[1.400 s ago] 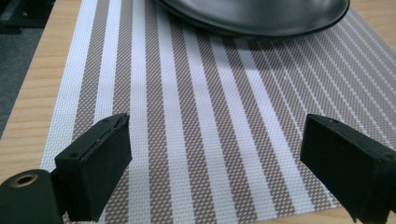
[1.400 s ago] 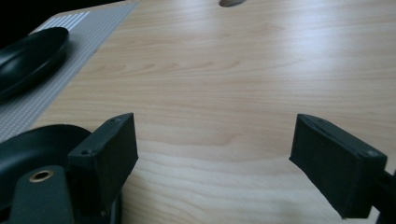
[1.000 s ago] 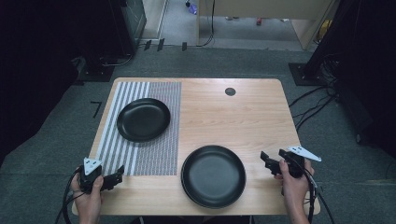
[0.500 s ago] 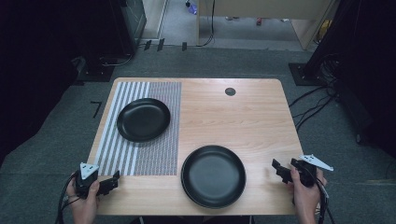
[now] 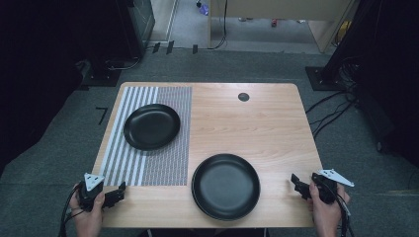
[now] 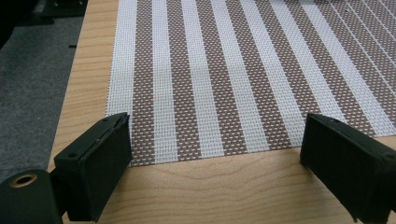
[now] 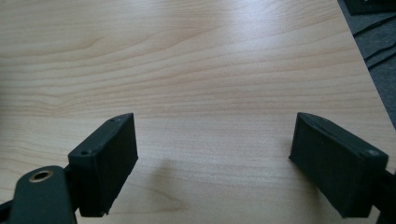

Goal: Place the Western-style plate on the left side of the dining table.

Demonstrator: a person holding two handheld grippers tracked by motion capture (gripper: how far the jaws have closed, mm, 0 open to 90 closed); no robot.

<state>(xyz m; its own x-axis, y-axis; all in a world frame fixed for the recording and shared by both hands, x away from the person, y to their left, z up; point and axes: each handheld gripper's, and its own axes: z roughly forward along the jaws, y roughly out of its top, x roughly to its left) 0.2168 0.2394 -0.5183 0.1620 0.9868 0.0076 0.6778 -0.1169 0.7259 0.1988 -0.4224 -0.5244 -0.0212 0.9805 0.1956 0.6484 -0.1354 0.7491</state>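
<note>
Left gripper (image 5: 117, 193), jaws spread wide and empty, sits at the table's (image 5: 276, 123) 7 o'clock corner, just short of the striped mat (image 6: 243, 74). Right gripper (image 5: 298, 183), equally spread and empty, sits at 5 o'clock. Nearest plate (image 5: 226, 185) lies between them at 6 o'clock; the second plate (image 5: 151, 126) rests on the mat at 10 o'clock. Approach the near rim low, jaws straddling the edge.

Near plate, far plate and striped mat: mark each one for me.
near plate (image 5: 226, 186), high view, middle of its well
far plate (image 5: 151, 126), high view, middle of its well
striped mat (image 6: 243, 70), left gripper view, a brown stripe ahead of the fingers
</note>
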